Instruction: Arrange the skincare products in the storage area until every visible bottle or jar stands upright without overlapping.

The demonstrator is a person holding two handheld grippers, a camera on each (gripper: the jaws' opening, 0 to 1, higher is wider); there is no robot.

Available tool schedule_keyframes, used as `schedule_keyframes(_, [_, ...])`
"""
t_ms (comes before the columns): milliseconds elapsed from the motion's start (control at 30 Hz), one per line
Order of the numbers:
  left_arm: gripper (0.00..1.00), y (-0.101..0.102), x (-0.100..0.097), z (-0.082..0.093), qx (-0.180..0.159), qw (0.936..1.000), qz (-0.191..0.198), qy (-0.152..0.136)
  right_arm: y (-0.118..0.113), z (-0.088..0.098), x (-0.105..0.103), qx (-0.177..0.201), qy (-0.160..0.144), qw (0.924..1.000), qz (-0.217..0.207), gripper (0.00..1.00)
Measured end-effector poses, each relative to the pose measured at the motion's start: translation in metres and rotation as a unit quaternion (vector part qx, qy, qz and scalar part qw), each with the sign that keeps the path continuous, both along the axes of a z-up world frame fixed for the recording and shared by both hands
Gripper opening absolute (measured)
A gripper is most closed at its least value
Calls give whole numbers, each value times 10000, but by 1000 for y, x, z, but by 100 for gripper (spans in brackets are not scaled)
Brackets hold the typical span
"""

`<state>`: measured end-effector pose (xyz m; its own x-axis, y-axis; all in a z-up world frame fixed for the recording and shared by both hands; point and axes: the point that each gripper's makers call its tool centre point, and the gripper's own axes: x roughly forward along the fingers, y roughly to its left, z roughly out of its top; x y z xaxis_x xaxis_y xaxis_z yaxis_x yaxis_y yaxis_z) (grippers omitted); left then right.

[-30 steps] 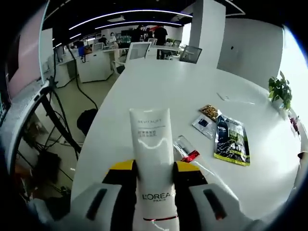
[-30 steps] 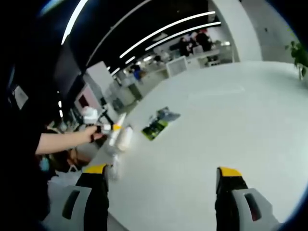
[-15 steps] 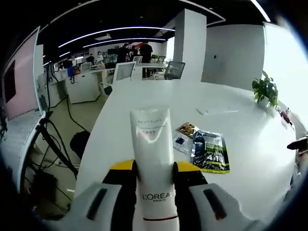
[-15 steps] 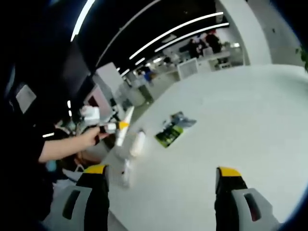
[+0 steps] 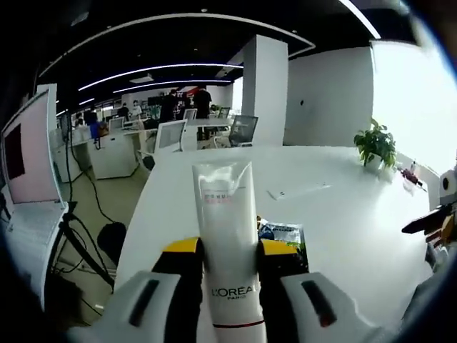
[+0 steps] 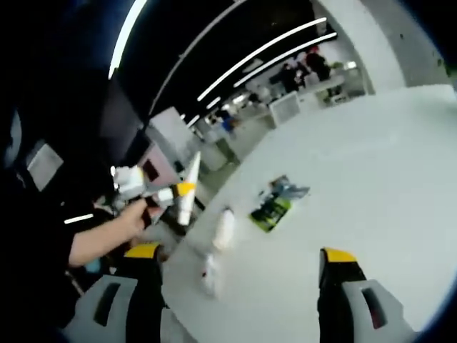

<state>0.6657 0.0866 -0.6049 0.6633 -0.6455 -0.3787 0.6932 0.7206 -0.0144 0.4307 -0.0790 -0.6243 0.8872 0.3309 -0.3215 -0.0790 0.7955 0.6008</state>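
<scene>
Above the near edge of the white worktop (image 5: 343, 214), the left hand-held gripper (image 5: 228, 261) is clamped on a white L'Oréal tube (image 5: 227, 236). Jaws press its two flanks just above the printed logo. The tube's long axis runs straight forward along the jaws, crimped end away from the camera, cap end toward it and out of sight. In the right gripper view the same tube (image 6: 188, 187) shows lifted clear of the worktop (image 6: 371, 186), tip raised, held beside the person's hand (image 6: 131, 218).

Right hand-held gripper (image 6: 235, 261): jaws wide apart, nothing between them, hovering over the worktop.

Other products: a white bottle (image 6: 224, 227) and a smaller white bottle (image 6: 211, 273) stand near the worktop edge, apart from each other; whether both are fully upright I cannot tell, blurred. Green-and-black sachets (image 6: 274, 207) lie flat further in; these also sit just beyond the tube (image 5: 285, 234).

Judgement: the tube is carried, not yet placed. The two bottles lie between the grippers, with the left gripper nearer. To stand on its cap the tube must be pitched vertical, then lowered onto bare worktop beside the bottles, without touching them.
</scene>
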Motion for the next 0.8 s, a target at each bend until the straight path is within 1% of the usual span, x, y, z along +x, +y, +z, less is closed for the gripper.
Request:
schedule_keyframes(67, [25,-6,-9,10,-2,9998,-121,-125,-2,8,5,301,-105,9994,-146,86])
schedule_keyframes(200, [25,-19,-26,27,-100,9989,-355,-286,-5,23,16,424,-337,9983,-217,84])
schedule_keyframes(333, [25,-28,-42,38,-196,9977,-537,-355,-9,37,28,582,-552,9962,-348,85])
schedule_keyframes(500, [25,-37,-57,53,-405,9963,-650,-385,-2,48,35,666,-654,9953,-244,84])
schedule_keyframes(567, [25,-40,-63,59,-375,9954,-733,-490,1,52,36,656,-685,9953,-179,84])
schedule_keyframes(667, [25,-44,-72,66,-385,9941,-844,-560,4,59,40,619,-790,9949,-139,84])
schedule_keyframes(700, [25,-45,-75,68,-366,9935,-893,-597,4,63,42,672,-848,9940,-180,84])
schedule_keyframes(733, [25,-46,-79,69,-337,9931,-929,-630,5,66,43,801,-902,9925,-217,84])
schedule_keyframes(800, [25,-49,-85,71,-330,9922,-993,-682,10,70,45,967,-948,9906,-201,84])
